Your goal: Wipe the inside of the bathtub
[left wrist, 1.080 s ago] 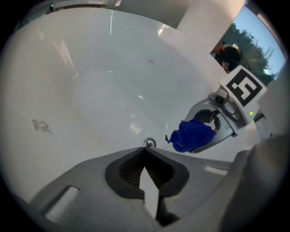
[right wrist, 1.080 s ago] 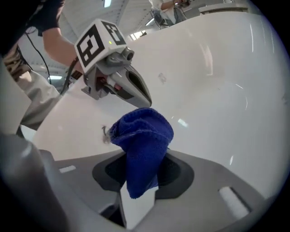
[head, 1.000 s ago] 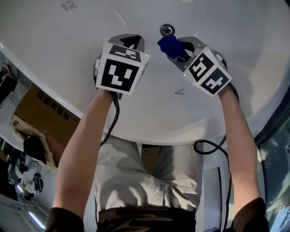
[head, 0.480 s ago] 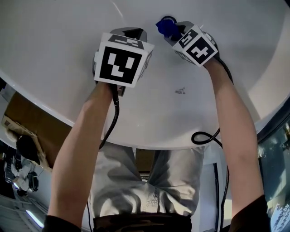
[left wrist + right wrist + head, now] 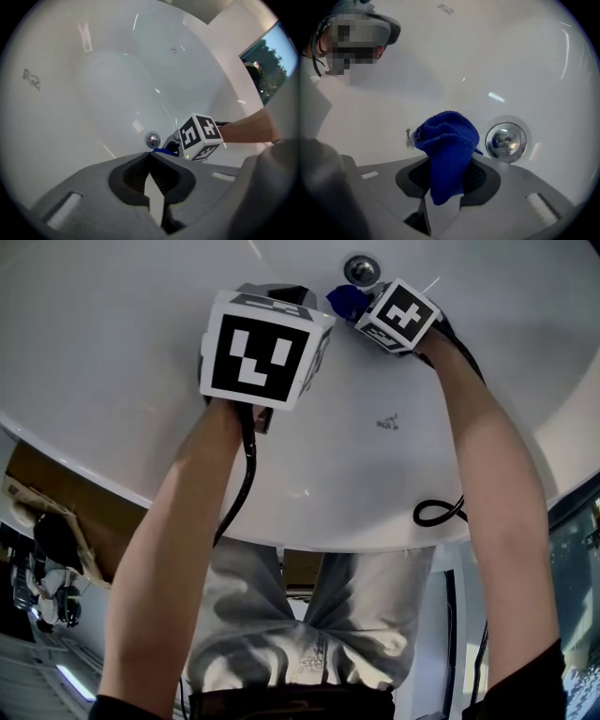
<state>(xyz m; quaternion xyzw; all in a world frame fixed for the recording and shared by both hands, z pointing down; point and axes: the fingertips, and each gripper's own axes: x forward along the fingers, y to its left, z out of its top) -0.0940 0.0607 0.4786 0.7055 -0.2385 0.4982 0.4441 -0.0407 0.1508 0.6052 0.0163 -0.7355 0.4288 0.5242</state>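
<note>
R gripper (image 5: 446, 165) clamped on blue cloth (image 5: 448, 139), beside drain (image 5: 506, 142) in bathtub (image 5: 131, 352), L gripper (image 5: 150, 157) closed, empty.

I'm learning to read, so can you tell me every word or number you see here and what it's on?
No word or number here can be read.
On the left cube of the left gripper: black-and-white squares, a pattern, not letters.
On the right cube of the right gripper: the same kind of pattern, no letters.
On the bathtub: a small grey mark, too small and blurred to read.
</note>
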